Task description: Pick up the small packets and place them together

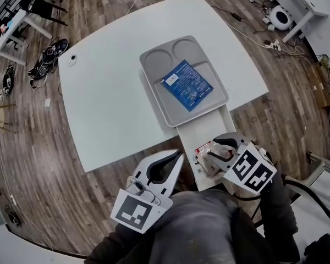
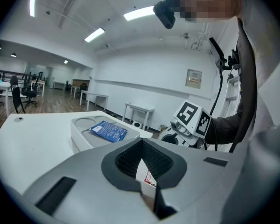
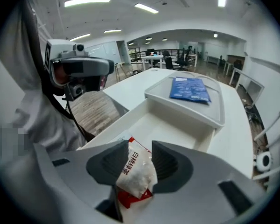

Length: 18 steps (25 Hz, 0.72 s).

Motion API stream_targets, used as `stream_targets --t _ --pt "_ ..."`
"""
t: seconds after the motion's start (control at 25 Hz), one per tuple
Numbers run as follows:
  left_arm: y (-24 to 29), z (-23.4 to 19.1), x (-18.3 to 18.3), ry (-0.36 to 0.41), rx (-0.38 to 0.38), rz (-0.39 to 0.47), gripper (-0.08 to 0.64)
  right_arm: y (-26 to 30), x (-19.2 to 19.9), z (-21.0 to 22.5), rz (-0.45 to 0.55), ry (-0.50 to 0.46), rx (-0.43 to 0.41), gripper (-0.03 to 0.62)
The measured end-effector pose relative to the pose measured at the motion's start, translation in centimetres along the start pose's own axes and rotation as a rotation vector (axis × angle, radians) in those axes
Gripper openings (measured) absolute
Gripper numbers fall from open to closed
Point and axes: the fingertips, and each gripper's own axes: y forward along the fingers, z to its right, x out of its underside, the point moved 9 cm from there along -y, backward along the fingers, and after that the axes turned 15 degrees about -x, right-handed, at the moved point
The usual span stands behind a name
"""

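Note:
My right gripper (image 1: 212,152) (image 3: 140,149) is shut on a small white and red packet (image 1: 204,150) (image 3: 137,171). It hangs over the near end of a shallow white drawer (image 1: 208,126) (image 3: 164,125) that sticks out from the table's near edge. A bit of red and white packet (image 2: 148,175) shows in that drawer through the left jaws. My left gripper (image 1: 179,156) (image 2: 141,142) hovers beside the drawer, off the table edge, shut with its tips together and nothing in it. On the grey tray (image 1: 154,95) (image 3: 196,110) (image 2: 80,130) lies a blue packet (image 1: 187,84) (image 3: 190,88) (image 2: 108,130).
The white table (image 1: 110,92) carries the tray and a small round object (image 1: 72,60) at its far left. Wooden floor surrounds it, with shoes (image 1: 49,56), cables and other desks (image 1: 289,4) at the edges. The person's body fills the bottom of the head view.

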Motion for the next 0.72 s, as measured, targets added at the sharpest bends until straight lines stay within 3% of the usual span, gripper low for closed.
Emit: stream_targets --t 0.08,0.24,0.36,0.56,0.72 --pt "0.3 -0.1 0.1 -0.003 -0.004 -0.005 0.002 0.8 0.0 -0.2 -0.075 -0.054 -0.025 0.156" --pt "0.3 -0.6 0.2 -0.008 -0.022 -0.001 0.002 2.2 0.2 -0.1 -0.236 -0.148 -0.05 0.221" --pt "0.1 -1.1 0.2 -0.018 -0.04 0.005 0.002 3.2 0.4 0.3 -0.343 -0.197 -0.062 0.224" --pt "-0.6 -1.9 0.3 -0.038 -0.071 0.016 0.002 3.7 0.2 0.6 -0.439 -0.19 -0.095 0.222" --pt "-0.7 -2.3 0.6 -0.049 -0.082 0.024 0.002 4.1 0.2 0.9 -0.483 -0.212 -0.065 0.139"
